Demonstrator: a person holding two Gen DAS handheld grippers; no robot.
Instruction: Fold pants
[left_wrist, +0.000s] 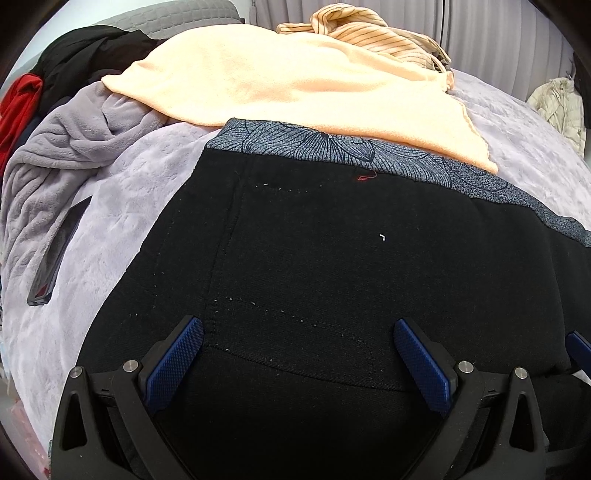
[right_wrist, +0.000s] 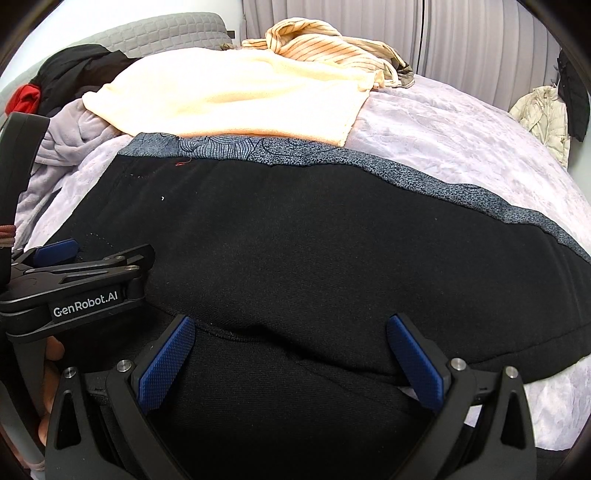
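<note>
Black pants (left_wrist: 332, 258) with a blue-grey patterned waistband (left_wrist: 332, 144) lie spread flat on a lilac bed cover; they also show in the right wrist view (right_wrist: 314, 240). My left gripper (left_wrist: 297, 354) is open, low over the near edge of the pants, holding nothing. My right gripper (right_wrist: 291, 350) is open over a folded hem of the pants, just right of the left one. The left gripper's body (right_wrist: 74, 284) shows at the left of the right wrist view. A blue fingertip (left_wrist: 580, 347) of the right gripper shows at the right edge of the left wrist view.
A peach towel (left_wrist: 295, 85) lies behind the waistband, with a striped garment (left_wrist: 369, 33) beyond it. A grey fleece (left_wrist: 66, 147), black and red clothes (left_wrist: 74, 59) and a dark phone (left_wrist: 59, 251) lie at the left. A cream jacket (right_wrist: 543, 114) hangs at the right.
</note>
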